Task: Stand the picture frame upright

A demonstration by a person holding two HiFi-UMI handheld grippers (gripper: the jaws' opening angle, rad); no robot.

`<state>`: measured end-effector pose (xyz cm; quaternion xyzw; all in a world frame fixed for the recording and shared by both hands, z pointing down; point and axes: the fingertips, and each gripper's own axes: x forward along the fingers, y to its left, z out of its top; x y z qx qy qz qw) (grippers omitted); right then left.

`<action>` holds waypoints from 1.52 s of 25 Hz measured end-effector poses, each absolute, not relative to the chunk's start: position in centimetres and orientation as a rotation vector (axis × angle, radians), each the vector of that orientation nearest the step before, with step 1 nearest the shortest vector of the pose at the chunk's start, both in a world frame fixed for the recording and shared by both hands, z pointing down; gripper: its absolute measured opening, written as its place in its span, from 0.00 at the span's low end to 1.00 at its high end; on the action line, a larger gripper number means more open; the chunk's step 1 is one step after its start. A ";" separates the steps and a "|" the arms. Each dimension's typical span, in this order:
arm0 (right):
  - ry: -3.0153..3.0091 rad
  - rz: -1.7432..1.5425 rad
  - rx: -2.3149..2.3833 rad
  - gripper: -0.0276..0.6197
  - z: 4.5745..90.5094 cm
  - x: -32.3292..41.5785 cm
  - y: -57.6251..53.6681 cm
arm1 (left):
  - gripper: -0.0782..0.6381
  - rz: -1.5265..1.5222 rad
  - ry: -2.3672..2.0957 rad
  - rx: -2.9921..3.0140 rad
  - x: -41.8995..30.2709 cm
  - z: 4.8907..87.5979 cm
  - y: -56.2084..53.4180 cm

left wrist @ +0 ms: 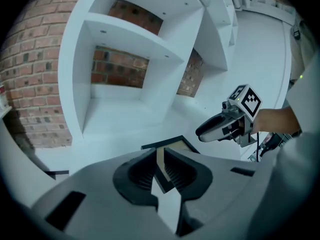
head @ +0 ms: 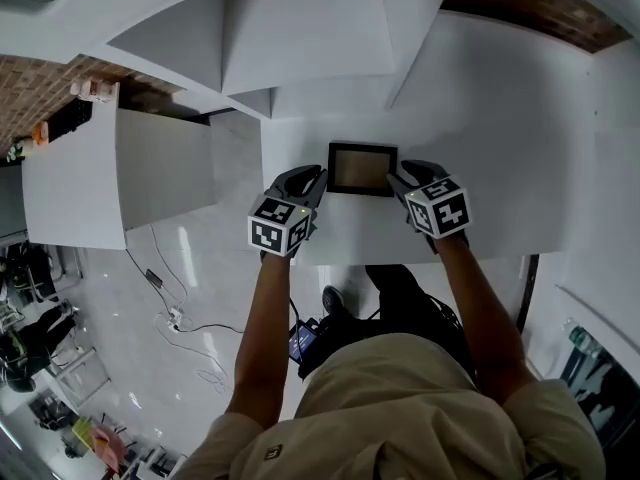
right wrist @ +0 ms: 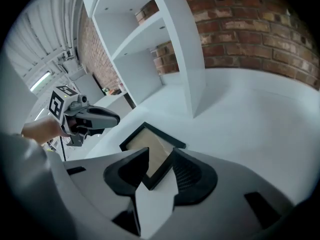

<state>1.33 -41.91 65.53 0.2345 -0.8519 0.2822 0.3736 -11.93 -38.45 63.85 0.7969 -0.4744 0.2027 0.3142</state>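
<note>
Picture frame (head: 362, 168) flat on the white table (head: 500, 118).
My left gripper (head: 318, 178) has jaws nearly together (thin gap); my right gripper (head: 395, 176) has them wide apart, holding nothing.

A white table top (head: 510, 158) carries the picture frame (head: 362, 168), which lies flat on it, face up: a black border round a tan middle. The frame lies close to the table's front edge, with bare white surface on both sides of it and behind it. Behind the frame a white shelf unit (head: 300, 38) rises from the same surface, its open compartments backed by red brick. Well to the left of the frame, across a gap, stands a second table (head: 70, 178), also white, with a few small things (head: 92, 89) at its far edge, too small to tell. Below the frame's side of the table, cables (head: 185, 323) lie on the glossy pale floor (head: 200, 258)
</note>
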 end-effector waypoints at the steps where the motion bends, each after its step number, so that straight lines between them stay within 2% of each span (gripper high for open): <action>1: -2.177 0.729 0.599 0.27 66.1 1.2 -42.1 | 0.15 0.538 -1.242 2.094 -11.8 64.6 -38.7; 12: -2.108 0.844 0.574 0.28 70.7 0.7 -42.7 | 0.20 0.622 -1.176 2.041 -11.0 69.3 -39.8; 20: -2.103 0.883 0.600 0.23 71.0 0.7 -42.9 | 0.20 0.577 -1.193 2.006 -11.2 70.0 -40.0; 38: -2.479 0.760 0.610 0.16 59.5 -3.0 -43.8 | 0.20 0.478 -1.187 1.996 -9.7 69.7 -38.1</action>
